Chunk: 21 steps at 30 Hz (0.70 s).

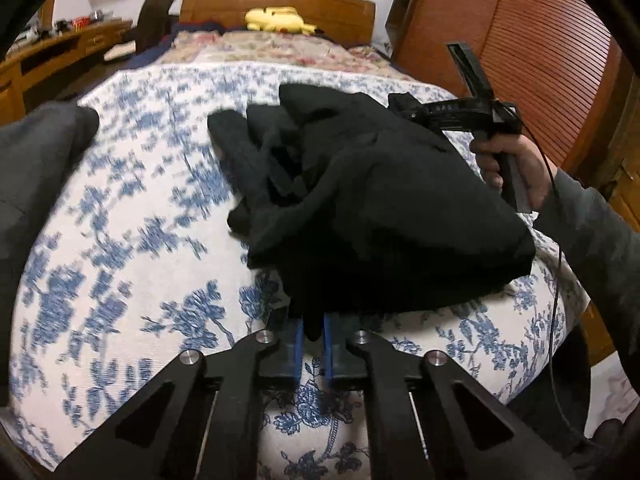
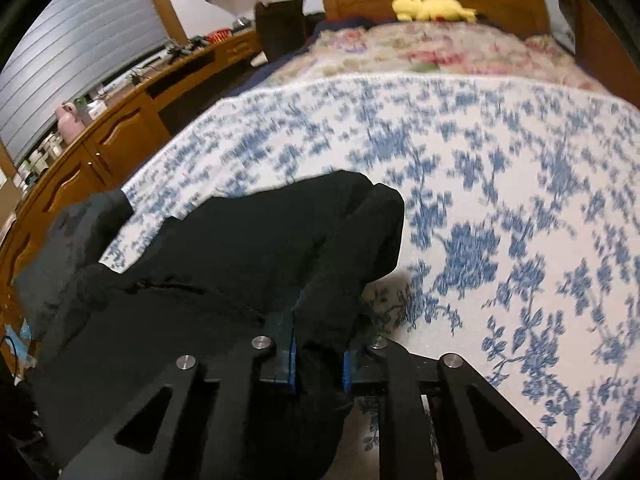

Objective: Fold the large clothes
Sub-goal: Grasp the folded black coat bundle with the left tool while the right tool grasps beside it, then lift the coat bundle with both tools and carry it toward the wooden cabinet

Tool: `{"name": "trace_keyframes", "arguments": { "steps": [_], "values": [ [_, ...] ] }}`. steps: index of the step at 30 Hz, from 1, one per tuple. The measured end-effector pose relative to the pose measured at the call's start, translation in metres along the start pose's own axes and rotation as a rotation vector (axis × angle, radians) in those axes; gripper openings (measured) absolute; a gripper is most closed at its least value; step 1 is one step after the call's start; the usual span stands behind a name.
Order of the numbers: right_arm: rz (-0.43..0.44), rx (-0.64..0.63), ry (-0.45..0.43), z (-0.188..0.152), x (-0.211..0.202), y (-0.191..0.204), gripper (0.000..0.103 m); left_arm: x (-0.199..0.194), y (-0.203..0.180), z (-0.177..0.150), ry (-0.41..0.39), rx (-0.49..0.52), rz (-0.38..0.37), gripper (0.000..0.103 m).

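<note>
A large black garment (image 1: 372, 200) hangs bunched above the bed's blue-and-white floral cover (image 1: 132, 248). My left gripper (image 1: 314, 340) is shut on a lower edge of it, a strip of black cloth pinched between its blue pads. My right gripper (image 2: 320, 356) is shut on another part of the same garment (image 2: 224, 264), thick cloth filling the gap between its pads. The right gripper also shows in the left wrist view (image 1: 404, 104), at the garment's far right, held by a hand.
A dark grey garment (image 1: 36, 168) lies at the bed's left edge. A yellow plush toy (image 1: 276, 20) sits by the wooden headboard (image 1: 280, 0). A wooden desk (image 2: 120, 120) with clutter runs along the left. A wooden wardrobe (image 1: 520, 40) stands at the right.
</note>
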State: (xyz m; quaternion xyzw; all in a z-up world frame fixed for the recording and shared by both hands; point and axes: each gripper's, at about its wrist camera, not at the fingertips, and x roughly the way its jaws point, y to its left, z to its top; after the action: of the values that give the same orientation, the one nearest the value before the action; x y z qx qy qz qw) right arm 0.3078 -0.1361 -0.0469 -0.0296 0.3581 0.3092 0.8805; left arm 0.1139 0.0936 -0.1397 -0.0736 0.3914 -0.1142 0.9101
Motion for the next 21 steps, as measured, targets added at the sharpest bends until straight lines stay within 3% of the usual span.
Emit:
{"name": "trace_keyframes", "arguments": {
  "steps": [12,21],
  "values": [
    [-0.010,-0.103,-0.083,0.023,-0.047,0.080,0.011,-0.082,0.028,0.016,-0.168,0.022,0.066,0.005],
    [0.047,-0.215,-0.149,0.059,-0.055,0.196,0.011,-0.168,0.109,0.025,-0.286,-0.025,0.230,0.005]
  ]
}}
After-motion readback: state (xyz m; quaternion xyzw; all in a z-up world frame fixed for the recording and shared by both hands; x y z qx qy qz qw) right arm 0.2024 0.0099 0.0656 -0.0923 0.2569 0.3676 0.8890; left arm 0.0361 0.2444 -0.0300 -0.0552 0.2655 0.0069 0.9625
